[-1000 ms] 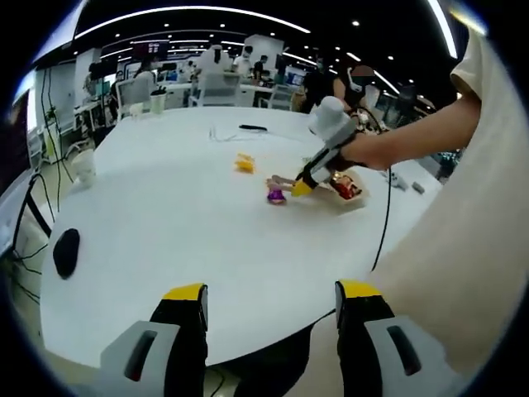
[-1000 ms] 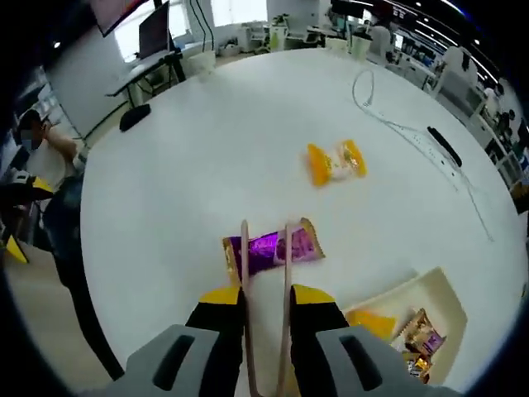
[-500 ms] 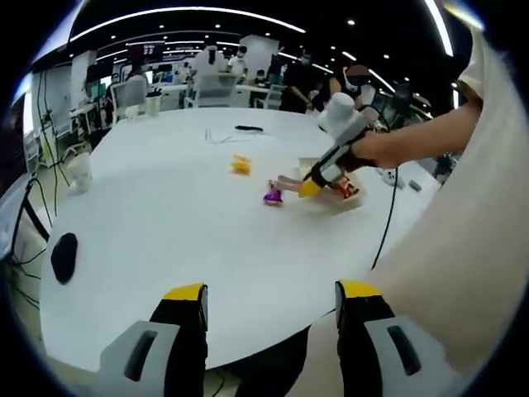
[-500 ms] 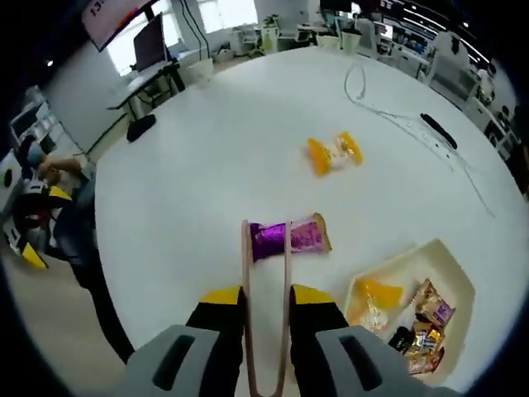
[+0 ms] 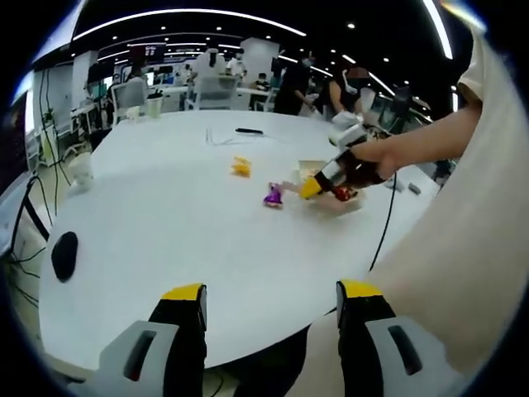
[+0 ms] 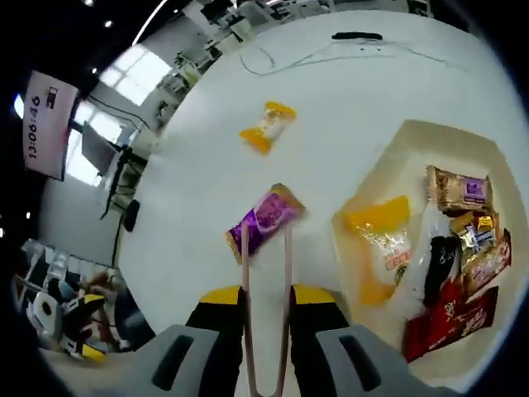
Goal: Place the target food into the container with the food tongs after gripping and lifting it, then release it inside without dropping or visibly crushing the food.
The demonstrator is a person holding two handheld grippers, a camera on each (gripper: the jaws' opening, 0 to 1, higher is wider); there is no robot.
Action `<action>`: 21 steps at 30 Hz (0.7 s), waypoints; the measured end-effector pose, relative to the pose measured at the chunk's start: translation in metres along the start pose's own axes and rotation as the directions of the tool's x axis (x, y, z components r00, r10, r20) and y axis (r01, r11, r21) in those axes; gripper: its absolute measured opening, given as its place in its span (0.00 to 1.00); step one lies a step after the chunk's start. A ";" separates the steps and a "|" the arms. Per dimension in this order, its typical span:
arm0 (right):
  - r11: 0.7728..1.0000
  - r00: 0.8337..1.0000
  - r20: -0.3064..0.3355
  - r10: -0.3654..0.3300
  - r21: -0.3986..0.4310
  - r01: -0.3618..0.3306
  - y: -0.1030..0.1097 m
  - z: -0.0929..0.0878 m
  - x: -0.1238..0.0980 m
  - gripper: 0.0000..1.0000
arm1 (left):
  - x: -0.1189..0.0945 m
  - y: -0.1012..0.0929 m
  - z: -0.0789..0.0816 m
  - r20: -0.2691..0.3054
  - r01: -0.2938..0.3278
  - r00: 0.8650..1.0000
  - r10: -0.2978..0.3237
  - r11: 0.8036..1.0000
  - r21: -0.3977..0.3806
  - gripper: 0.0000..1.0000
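Observation:
A purple snack packet [image 6: 266,220] lies on the white table [image 6: 198,165], its near end between the tips of thin wooden tongs [image 6: 287,273]. My right gripper [image 6: 267,294] is shut on the tongs. From the left gripper view, the right gripper [image 5: 317,183] reaches low over the table toward the purple packet [image 5: 272,197], which rests on the table or just above it. A cream tray [image 6: 450,140] holding several snack packets sits right of the tongs. The tray [image 5: 351,201] lies behind the right gripper. My left gripper [image 5: 272,293] hangs open over the table's near edge.
A yellow packet [image 6: 267,126] lies beyond the purple one, the same yellow packet [image 5: 241,166] near the table's middle. A black remote [image 5: 248,131] and a cable lie farther back. A black object [image 5: 64,252] and a cup [image 5: 82,168] sit at the left. A person's arm [image 5: 413,145] crosses from the right.
My right gripper has dropped lower and rolled, bringing the tray fully into its view. The tong tips stay at the purple packet, which has hardly moved on the table. The left gripper is still.

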State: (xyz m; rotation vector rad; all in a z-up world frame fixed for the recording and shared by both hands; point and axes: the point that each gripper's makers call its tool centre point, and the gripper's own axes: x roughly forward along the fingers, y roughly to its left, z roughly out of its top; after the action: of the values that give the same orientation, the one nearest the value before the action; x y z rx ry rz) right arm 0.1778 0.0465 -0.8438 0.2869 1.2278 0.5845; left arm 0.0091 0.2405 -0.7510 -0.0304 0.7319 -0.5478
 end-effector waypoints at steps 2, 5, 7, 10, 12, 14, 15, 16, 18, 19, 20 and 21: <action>0.999 1.000 0.005 0.012 0.035 -0.012 0.000 0.002 0.003 0.20 | -0.002 0.000 -0.001 0.000 -0.002 1.000 0.002 1.000 -0.002 0.63; 0.998 0.999 0.017 0.034 0.057 -0.035 0.003 0.010 0.006 0.20 | -0.003 0.000 -0.002 -0.001 -0.005 1.000 0.005 1.000 -0.004 0.63; 0.993 0.997 0.029 0.069 0.091 -0.071 0.009 0.016 0.008 0.20 | -0.004 0.000 -0.003 -0.003 -0.008 1.000 0.008 1.000 -0.004 0.63; 0.991 0.996 0.033 0.081 0.107 -0.084 0.010 0.024 0.012 0.20 | -0.006 0.001 -0.005 -0.005 -0.011 1.000 0.011 1.000 -0.005 0.63; 0.995 0.998 0.018 0.068 0.075 -0.069 0.010 0.027 0.014 0.20 | -0.007 0.001 -0.006 -0.004 -0.014 1.000 0.014 1.000 -0.008 0.63; 0.996 0.997 0.006 0.072 0.055 -0.072 0.015 0.031 0.018 0.20 | -0.008 0.002 -0.009 -0.006 -0.017 1.000 0.017 1.000 -0.019 0.63; 0.996 0.997 0.002 0.074 0.044 -0.074 0.017 0.032 0.019 0.20 | -0.007 0.001 -0.010 -0.008 -0.017 1.000 0.016 1.000 -0.019 0.63; 0.997 0.997 -0.004 0.074 0.029 -0.074 0.019 0.033 0.021 0.20 | -0.007 0.001 -0.010 -0.011 -0.016 1.000 0.016 1.000 -0.017 0.63; 0.997 0.996 -0.021 0.082 -0.001 -0.082 0.025 0.033 0.025 0.20 | -0.007 0.000 -0.010 -0.012 -0.014 1.000 0.014 1.000 -0.013 0.63; 0.996 0.996 -0.029 0.088 -0.011 -0.088 0.029 0.034 0.028 0.20 | -0.007 0.001 -0.008 -0.009 -0.013 1.000 0.013 1.000 -0.012 0.63; 0.995 0.995 -0.036 0.095 -0.016 -0.096 0.031 0.034 0.031 0.20 | -0.007 0.001 -0.008 -0.008 -0.013 1.000 0.013 1.000 -0.011 0.63; 0.995 0.994 -0.037 0.098 -0.016 -0.099 0.033 0.034 0.032 0.20 | -0.007 0.001 -0.007 -0.008 -0.014 1.000 0.013 1.000 -0.010 0.62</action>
State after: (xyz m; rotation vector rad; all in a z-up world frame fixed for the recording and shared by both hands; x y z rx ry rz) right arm 0.2081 0.0946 -0.8416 0.3240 1.2481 0.6880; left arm 0.0007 0.2462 -0.7522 -0.0323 0.7419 -0.5318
